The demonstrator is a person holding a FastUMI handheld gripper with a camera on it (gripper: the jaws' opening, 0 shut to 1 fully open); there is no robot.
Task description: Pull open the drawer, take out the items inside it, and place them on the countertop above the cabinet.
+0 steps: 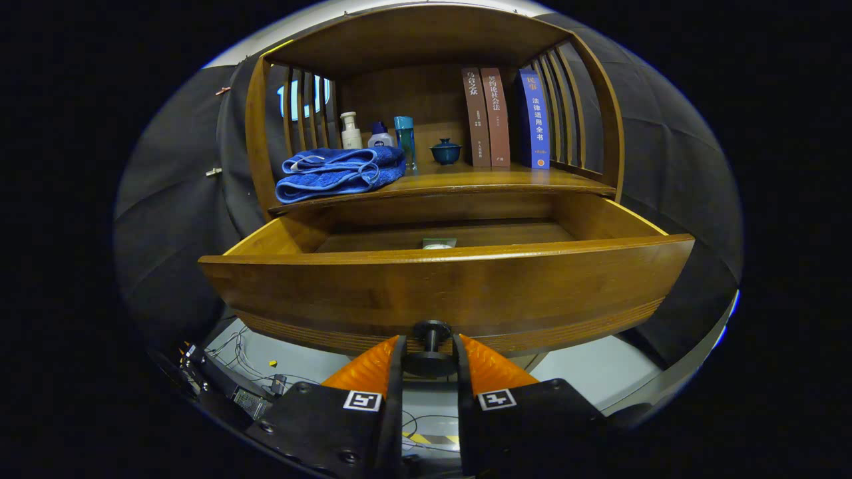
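Clearly the drawer (446, 286) is standing well open, and the gripper (429, 356) is sitting at its front with the fingers narrow, pressing on the knob (430, 330) from both sides. Inside, a small flat item (439, 243) is lying near the middle of the drawer floor, mostly hidden behind the front panel, so what it is cannot be told. Above, the desk (466, 178) is already carrying a folded towel (339, 173), three bottles (379, 136), a lidded cup (445, 152) and some books (506, 120), leaving free room mainly along the front edge between towel and books. The risk from here is twofold, I judge: pulling further could be dragging the drawer off its runners, since it is looking near full travel, and reaching in over the tall front panel for something so flat could be ending in the fingers scraping the wood and sliding over the item rather than lifting it. Setting it down carelessly might also be nudging the cup.
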